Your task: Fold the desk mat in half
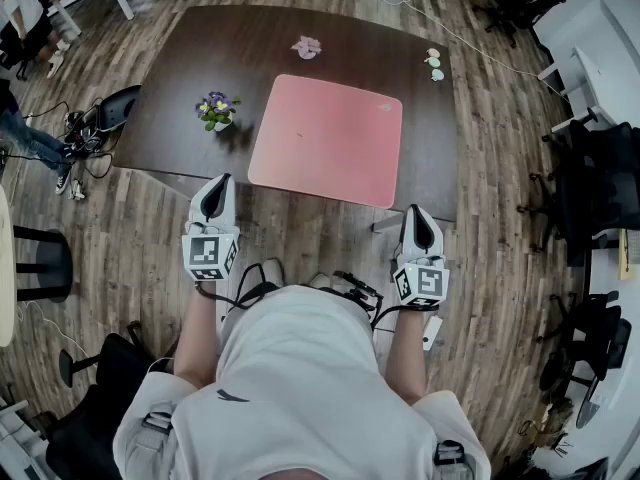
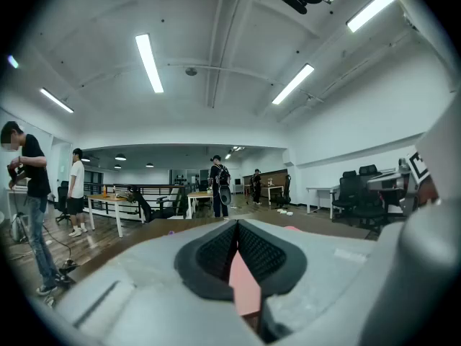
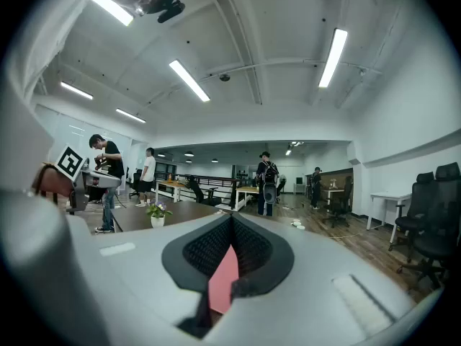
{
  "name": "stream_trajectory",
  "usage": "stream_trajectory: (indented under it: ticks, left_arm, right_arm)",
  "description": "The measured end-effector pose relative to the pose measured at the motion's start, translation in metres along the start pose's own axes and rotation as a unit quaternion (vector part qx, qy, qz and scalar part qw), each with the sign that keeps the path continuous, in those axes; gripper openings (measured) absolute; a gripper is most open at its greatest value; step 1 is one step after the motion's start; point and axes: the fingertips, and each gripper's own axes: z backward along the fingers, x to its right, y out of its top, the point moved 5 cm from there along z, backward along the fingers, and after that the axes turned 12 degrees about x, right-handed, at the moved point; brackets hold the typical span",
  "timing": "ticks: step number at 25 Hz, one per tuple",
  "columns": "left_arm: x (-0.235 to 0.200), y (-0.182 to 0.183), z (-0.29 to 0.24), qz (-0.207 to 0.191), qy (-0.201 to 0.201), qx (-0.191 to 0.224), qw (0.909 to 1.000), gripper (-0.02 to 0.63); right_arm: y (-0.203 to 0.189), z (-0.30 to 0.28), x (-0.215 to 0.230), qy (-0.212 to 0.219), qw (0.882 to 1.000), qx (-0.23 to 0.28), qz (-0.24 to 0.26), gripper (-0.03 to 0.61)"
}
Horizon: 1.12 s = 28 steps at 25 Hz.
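Observation:
A pink desk mat (image 1: 328, 138) lies flat and unfolded on the dark brown table (image 1: 170, 88). My left gripper (image 1: 218, 180) hovers at the table's near edge, just left of the mat's near-left corner and apart from it. My right gripper (image 1: 417, 211) hangs just off the near-right corner, also clear of the mat. In the left gripper view the left gripper (image 2: 236, 224) has its pads meeting in a line. The right gripper (image 3: 230, 218) looks the same in its own view. A pink strip of mat (image 2: 243, 283) shows in the gap below each pair of tips. Neither holds anything.
A small potted flower (image 1: 217, 109) stands left of the mat. A pink trinket (image 1: 306, 45) and small round items (image 1: 433, 65) sit near the far edge. Black office chairs (image 1: 600, 188) stand at the right and a stool (image 1: 40, 263) at the left. People stand across the room (image 2: 217, 187).

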Motion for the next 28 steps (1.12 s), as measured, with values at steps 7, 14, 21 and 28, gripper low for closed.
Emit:
stream_trajectory:
  ticks: [7, 14, 21, 28]
  left_arm:
    - [0.0, -0.004, 0.004, 0.002, 0.002, -0.001, 1.0, 0.008]
    - [-0.001, -0.009, 0.005, 0.007, -0.001, -0.007, 1.0, 0.008]
    - [-0.006, -0.013, -0.003, 0.012, -0.01, -0.009, 0.9998, 0.008]
    - [-0.022, -0.021, -0.022, 0.017, -0.024, -0.013, 0.9995, 0.008]
  right_arm:
    - [0.0, 0.002, -0.006, 0.006, 1.0, 0.003, 0.013, 0.002]
    - [0.001, 0.004, -0.012, 0.017, 1.0, 0.001, 0.021, 0.003]
    - [0.0, 0.002, -0.014, 0.009, 1.0, -0.007, 0.025, 0.003]
    - [-0.004, -0.01, -0.017, -0.01, 0.999, -0.016, 0.028, 0.003]
